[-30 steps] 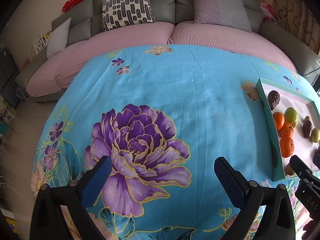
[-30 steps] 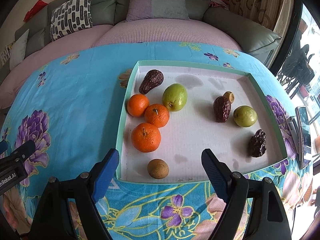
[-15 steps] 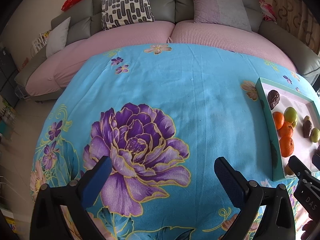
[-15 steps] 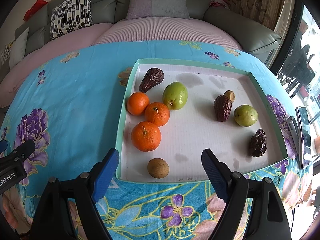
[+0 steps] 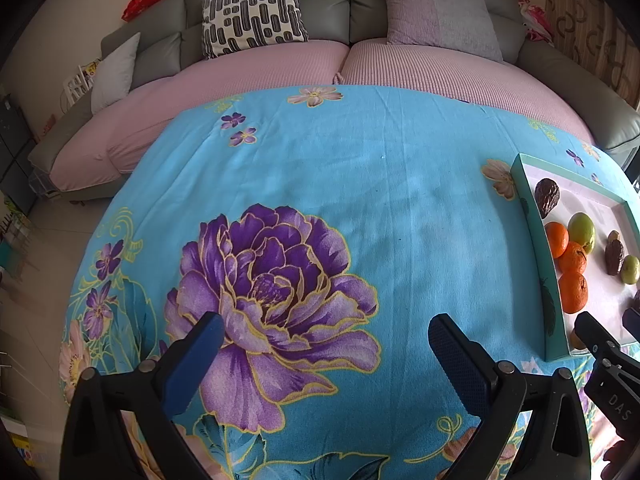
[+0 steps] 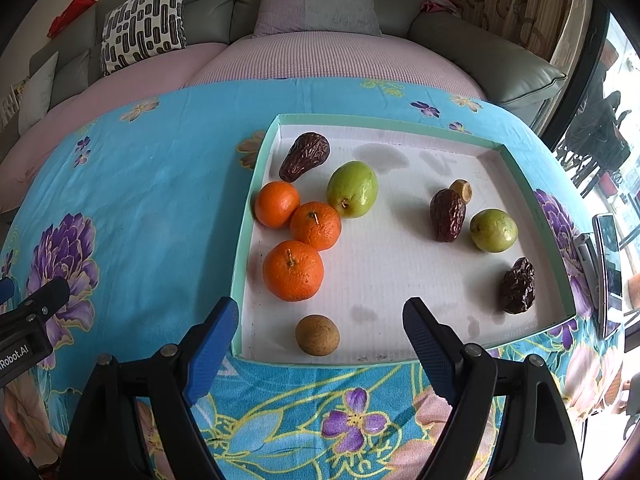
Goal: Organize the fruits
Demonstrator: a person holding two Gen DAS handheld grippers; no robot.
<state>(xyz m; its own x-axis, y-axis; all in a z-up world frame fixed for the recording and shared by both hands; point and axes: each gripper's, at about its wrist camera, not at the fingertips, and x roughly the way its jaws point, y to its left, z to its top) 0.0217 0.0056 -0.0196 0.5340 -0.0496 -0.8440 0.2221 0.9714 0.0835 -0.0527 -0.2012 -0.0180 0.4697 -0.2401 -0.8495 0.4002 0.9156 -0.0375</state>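
Note:
A shallow green-rimmed tray (image 6: 256, 184) with a white floor sits on the blue flowered cloth. Inside lie three oranges (image 6: 293, 270), a green fruit (image 6: 352, 189), another green fruit (image 6: 493, 230), three dark wrinkled dates (image 6: 305, 155), a small brown round fruit (image 6: 317, 335) and a tan nub (image 6: 461, 191). My right gripper (image 6: 320, 330) hangs open over the tray's near edge, empty, with the brown fruit below the gap. My left gripper (image 5: 326, 338) stands open over the purple flower print, holding nothing. The tray (image 5: 532, 216) shows at the left view's right edge.
A grey sofa with pink cushions (image 5: 256, 76) and pillows runs behind the table. A phone (image 6: 608, 264) lies at the table's right edge. Bare blue cloth (image 5: 360, 184) spreads left of the tray. The other gripper's tip (image 6: 36, 312) pokes in at the left.

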